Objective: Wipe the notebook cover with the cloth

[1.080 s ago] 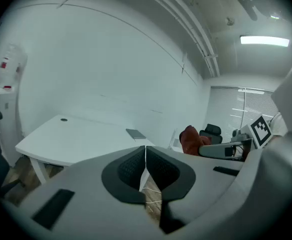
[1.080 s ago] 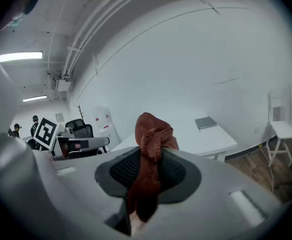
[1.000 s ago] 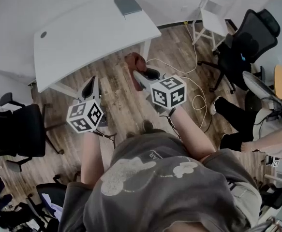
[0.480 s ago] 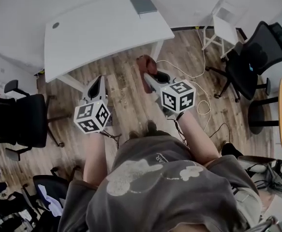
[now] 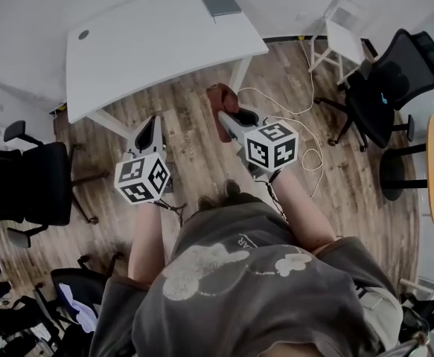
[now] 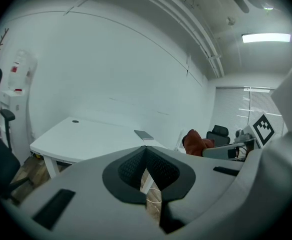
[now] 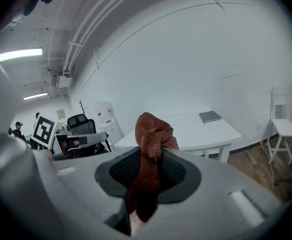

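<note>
grippers barely shifted, still short of the table. right gripper pinches cloth, bunched ready to wipe; left gripper pressed together, empty. notebook lies far on table, untouched.

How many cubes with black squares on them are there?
2. One cube rides on the left gripper, the other cube on the right gripper, which holds the cloth. None seems hidden.

Crumpled matt cloth, wood-grain floor
</note>
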{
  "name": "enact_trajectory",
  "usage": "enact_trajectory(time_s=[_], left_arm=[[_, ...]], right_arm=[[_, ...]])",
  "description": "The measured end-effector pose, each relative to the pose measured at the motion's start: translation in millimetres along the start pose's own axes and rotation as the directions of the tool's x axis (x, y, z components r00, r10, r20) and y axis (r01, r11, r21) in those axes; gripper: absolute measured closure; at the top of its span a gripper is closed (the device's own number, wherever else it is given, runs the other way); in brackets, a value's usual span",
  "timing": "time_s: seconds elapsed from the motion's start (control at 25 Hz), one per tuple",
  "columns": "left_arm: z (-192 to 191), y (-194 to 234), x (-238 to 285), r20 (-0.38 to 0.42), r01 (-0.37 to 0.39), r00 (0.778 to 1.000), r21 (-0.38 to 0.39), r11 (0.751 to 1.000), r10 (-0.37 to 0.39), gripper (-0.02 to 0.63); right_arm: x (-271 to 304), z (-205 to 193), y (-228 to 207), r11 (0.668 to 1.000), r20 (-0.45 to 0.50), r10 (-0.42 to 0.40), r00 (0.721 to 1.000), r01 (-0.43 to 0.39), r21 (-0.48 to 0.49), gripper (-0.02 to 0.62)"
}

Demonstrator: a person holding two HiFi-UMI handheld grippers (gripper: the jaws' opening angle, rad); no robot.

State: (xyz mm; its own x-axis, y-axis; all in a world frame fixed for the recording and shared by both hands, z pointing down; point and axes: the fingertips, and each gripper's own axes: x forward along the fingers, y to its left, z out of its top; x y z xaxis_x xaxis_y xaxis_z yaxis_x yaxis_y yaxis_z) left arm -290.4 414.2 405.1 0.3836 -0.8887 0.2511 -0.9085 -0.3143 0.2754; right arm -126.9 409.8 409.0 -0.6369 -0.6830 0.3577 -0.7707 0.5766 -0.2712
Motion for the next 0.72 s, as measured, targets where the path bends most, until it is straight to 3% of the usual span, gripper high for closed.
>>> enact_trajectory(time_s=[0.4,0.72], left_arm=[[-8,27,-11,-0.012,0.011,1.0,-0.028,1.0,-0.011,0.609],[-8,34,6,-0.026,-0.004,1.0,-0.031,0.999,0.004,0.609]], right_arm=[[13,-4,14,1.0,0.026,-0.027,0.999,0.027,0.002,0.5],[21,4,-13,0.998,0.032,-0.052,0.998,0.052,0.026,0.5]])
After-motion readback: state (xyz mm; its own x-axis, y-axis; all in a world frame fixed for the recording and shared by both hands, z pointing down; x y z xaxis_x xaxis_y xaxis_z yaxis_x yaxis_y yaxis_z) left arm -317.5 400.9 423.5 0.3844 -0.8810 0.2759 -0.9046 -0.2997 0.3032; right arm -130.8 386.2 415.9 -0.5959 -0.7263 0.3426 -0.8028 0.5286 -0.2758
